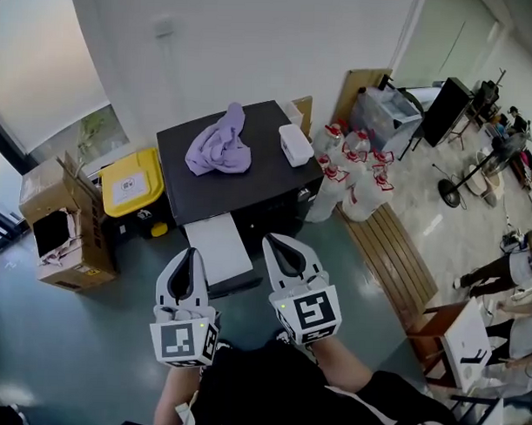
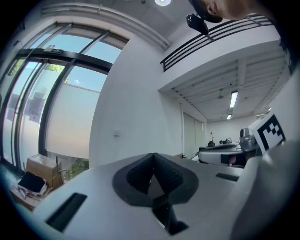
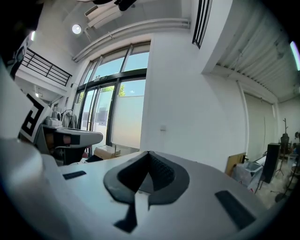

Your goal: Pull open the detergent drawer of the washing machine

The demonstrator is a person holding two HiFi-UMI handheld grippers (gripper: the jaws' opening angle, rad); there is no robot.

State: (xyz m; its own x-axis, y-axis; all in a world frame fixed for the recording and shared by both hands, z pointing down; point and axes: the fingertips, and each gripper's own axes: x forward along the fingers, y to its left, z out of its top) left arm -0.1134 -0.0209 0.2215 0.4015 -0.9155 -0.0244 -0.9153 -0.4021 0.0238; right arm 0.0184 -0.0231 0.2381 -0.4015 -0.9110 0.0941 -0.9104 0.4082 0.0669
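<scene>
Left claw (image 1: 190,253) and right claw (image 1: 276,242), both shut and empty, hover level; the washing machine (image 1: 250,176) lies ahead, below them.

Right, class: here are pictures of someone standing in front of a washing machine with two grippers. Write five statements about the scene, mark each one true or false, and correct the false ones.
1. A purple cloth lies on top of the black machine. True.
2. The left gripper holds the cloth. False: its jaws are closed with nothing between them, and it is held clear of the machine.
3. The bin to the left of the machine has a yellow lid. True.
4. The right gripper has its jaws wide apart. False: they are closed and empty.
5. The bottles with red caps stand to the left of the machine. False: they stand on the floor to its right.
</scene>
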